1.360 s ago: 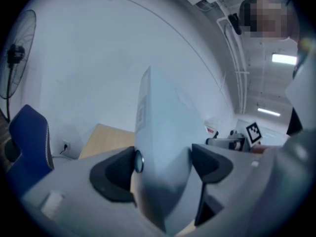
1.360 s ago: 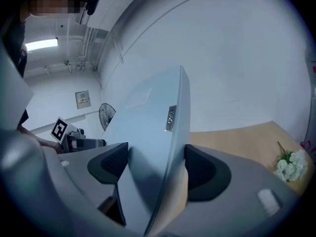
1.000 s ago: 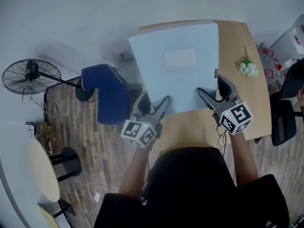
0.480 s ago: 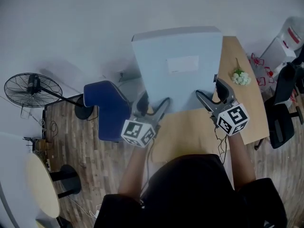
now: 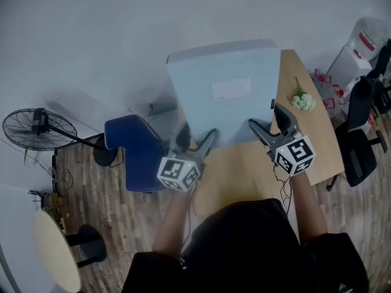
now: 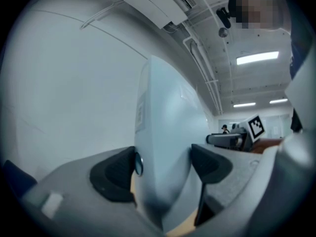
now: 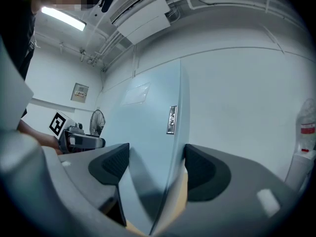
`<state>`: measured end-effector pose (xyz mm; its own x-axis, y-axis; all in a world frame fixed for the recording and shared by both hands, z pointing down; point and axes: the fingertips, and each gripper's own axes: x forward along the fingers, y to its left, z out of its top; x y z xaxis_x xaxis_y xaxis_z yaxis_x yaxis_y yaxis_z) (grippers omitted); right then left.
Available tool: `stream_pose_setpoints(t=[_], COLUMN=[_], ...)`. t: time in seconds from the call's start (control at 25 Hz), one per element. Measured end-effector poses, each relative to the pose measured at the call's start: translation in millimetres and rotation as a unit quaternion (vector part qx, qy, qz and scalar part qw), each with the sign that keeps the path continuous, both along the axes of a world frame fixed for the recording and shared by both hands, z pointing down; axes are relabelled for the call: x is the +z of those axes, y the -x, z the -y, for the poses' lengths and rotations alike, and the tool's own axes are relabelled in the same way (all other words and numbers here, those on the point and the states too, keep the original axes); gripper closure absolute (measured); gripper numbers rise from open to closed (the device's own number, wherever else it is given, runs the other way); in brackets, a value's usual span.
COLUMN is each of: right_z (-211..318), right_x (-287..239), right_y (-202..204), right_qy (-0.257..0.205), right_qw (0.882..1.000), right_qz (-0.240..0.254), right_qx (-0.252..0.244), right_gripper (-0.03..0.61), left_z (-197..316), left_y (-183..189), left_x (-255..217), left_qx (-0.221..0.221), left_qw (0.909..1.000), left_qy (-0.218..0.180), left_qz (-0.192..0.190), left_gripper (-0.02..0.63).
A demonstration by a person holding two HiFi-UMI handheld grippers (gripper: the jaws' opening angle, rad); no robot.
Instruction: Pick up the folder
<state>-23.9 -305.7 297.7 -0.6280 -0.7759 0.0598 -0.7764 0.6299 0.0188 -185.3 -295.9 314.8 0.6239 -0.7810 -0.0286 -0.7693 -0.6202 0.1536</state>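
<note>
Now the pale blue folder (image 5: 227, 90) has risen clear above the worktop (image 5: 241, 170), its far edge tipped higher than a second ago. The left gripper (image 5: 197, 137) and the right gripper (image 5: 267, 121) each clamp a near corner, so the pick-up looks essentially done.

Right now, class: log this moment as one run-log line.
left gripper: shut on folder, lower edge | right gripper: shut on folder, lower edge | folder: held up over table
</note>
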Motion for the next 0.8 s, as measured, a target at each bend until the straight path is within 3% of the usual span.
stream_pose_setpoints(t=[0.24,0.8], right_z=[-4.3,6.5], right_x=[0.1,12.8], right_y=[-1.9,3.4], right_qy=[0.005,0.026], right_qw=[1.000,1.000], right_qz=[0.003,0.015], right_qx=[0.003,-0.009], right_gripper=[0.229,0.236], left_z=[-4.0,-0.2], left_y=[-1.1,3.8], left_x=[0.5,4.7], left_qx=[0.003,-0.014], left_qw=[0.9999,0.9998], left_qy=[0.004,0.005], left_qz=[-0.011,0.010], left_gripper=[0.250,0.253])
